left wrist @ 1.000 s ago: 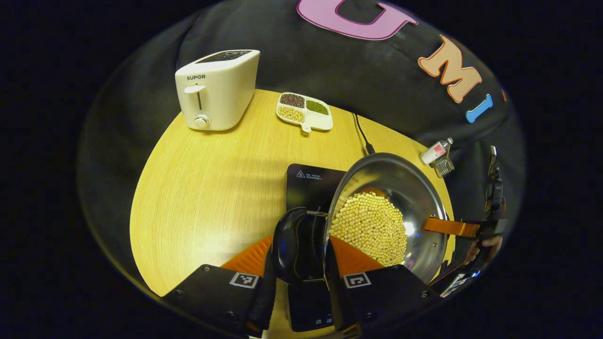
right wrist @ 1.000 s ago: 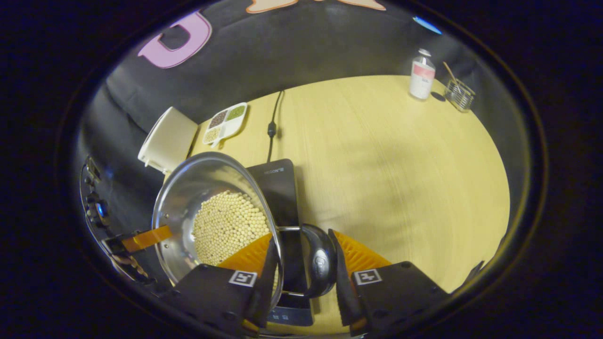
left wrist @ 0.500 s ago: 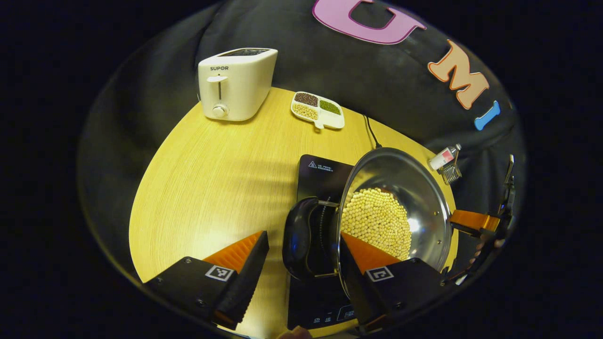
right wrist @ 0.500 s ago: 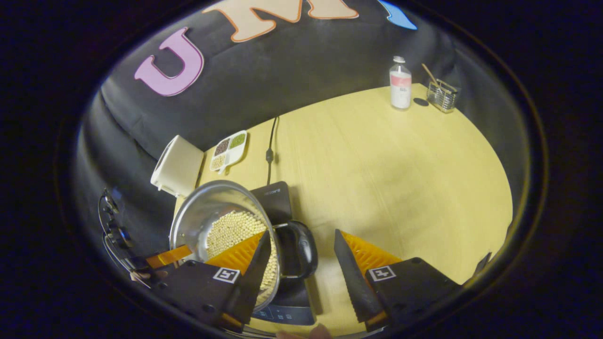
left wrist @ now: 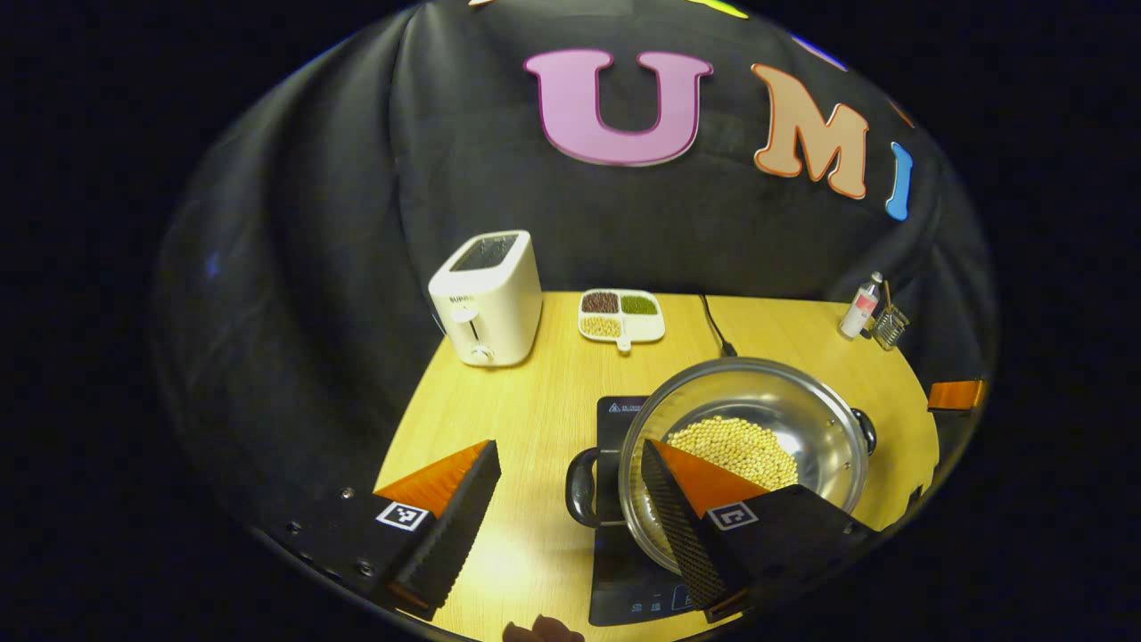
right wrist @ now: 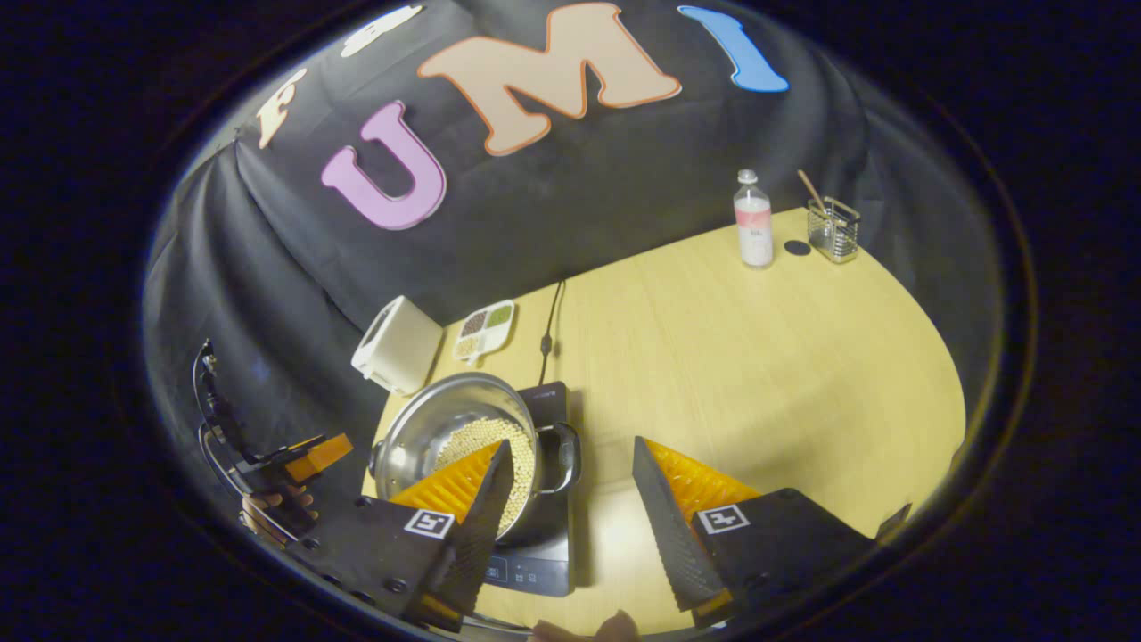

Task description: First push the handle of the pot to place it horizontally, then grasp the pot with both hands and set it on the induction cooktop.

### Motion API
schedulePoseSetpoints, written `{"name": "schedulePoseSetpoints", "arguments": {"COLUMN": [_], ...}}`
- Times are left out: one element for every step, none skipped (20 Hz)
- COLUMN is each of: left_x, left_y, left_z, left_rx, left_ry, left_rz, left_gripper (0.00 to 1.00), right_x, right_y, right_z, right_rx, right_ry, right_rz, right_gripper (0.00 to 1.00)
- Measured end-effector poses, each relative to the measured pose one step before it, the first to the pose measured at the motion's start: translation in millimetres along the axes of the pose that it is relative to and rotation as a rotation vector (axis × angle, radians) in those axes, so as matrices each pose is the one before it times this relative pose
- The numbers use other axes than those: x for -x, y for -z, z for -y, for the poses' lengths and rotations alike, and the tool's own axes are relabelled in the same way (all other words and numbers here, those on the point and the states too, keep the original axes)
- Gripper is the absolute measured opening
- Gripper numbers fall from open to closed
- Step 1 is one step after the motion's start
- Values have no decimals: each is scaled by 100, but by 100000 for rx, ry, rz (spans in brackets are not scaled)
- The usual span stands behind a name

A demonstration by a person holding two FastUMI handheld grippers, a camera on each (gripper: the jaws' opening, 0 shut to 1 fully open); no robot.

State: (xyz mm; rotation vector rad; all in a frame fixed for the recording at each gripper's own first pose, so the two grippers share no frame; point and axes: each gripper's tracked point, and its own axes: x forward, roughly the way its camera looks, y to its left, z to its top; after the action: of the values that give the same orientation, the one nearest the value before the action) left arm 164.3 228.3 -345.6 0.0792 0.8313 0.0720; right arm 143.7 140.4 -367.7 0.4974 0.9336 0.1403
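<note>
Black cloth backs a pale wooden table (right wrist: 758,357), and we've got the pot (left wrist: 784,419) sitting on the induction cooktop (left wrist: 624,571), both side handles lying level, so the placement looks done by our reading.

Our left gripper (left wrist: 570,513) is spread wide, nothing between its fingers, with the pot's near handle (left wrist: 579,486) just ahead at twelve o'clock. Our right gripper (right wrist: 570,508) is spread too and empty, with the pot (right wrist: 446,423) off at ten o'clock from it and its near handle (right wrist: 566,456) close by.

That steel shell will be stiff and slick, and the bed of pale beans (left wrist: 735,446) makes it weighty and apt to shift if tipped, so we'd take it by the two looped handles, one each side, and keep it flat.

Around it: the toaster (left wrist: 488,299) at eleven o'clock of the pot in the left gripper view, the divided dish (left wrist: 622,316) of grains beyond at twelve, the cord (left wrist: 716,330) running back from the cooktop. In the right gripper view, a bottle (right wrist: 753,218) and wire holder (right wrist: 833,230) stand well apart at the far edge. Nothing crowds the pot.
</note>
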Motion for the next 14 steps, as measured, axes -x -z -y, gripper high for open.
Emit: {"name": "schedulePoseSetpoints", "arguments": {"left_x": [1916, 2051, 1951, 2135, 2109, 1978, 1781, 1581, 1566, 1075, 1136, 732, 725, 869], "left_y": [-860, -555, -550, -867, -1026, -987, -742, -698, -427, -529, -366, -554, -443, -623], "left_z": [1296, 1503, 1277, 1176, 972, 1217, 1167, 1166, 1422, 1307, 1131, 926, 897, 1040], "left_rx": [2474, 2634, 2237, 1798, 1774, 1804, 1955, 1697, 877, -336, -2177, -2643, -1956, -603], "left_ry": [498, 1139, 824, -18, -56, 848, 586, 1098, 1092, 2009, 1313, 1287, 560, 1706], "left_rz": [3809, 3689, 3883, 3614, 5427, 4984, 4206, 3003, 2184, 1569, 516, 1130, 1447, 1784], "left_gripper": [97, 97, 97, 97, 97, 97, 96, 96, 96, 96, 96, 95, 92, 91], "right_x": [1394, 1445, 1641, 1426, 1506, 1272, 1476, 1219, 1345, 1388, 1272, 1047, 1191, 1139], "right_y": [-952, -989, -967, -1278, -1583, -1067, -230, -154, -275, -674, -1032, -665, -488, -775], "right_z": [492, 407, 275, -139, -157, 224, 256, 210, -92, 210, 183, 244, 429, 243], "right_rx": [1680, 2574, 3006, 2832, 2545, 2437, 2243, 1971, 1606, 1021, 745, 718, 599, 413], "right_ry": [-1044, -767, -1328, -2773, -1847, -530, -563, 210, 188, 434, 418, 1031, 1708, 1475], "right_rz": [3788, 4275, 5113, 7271, 7649, 4912, 2580, 935, 1236, 2331, 3386, 2174, 1886, 2371], "right_gripper": [78, 78, 84, 79, 79, 78, 80, 80, 80, 80, 80, 80, 80, 80]}}
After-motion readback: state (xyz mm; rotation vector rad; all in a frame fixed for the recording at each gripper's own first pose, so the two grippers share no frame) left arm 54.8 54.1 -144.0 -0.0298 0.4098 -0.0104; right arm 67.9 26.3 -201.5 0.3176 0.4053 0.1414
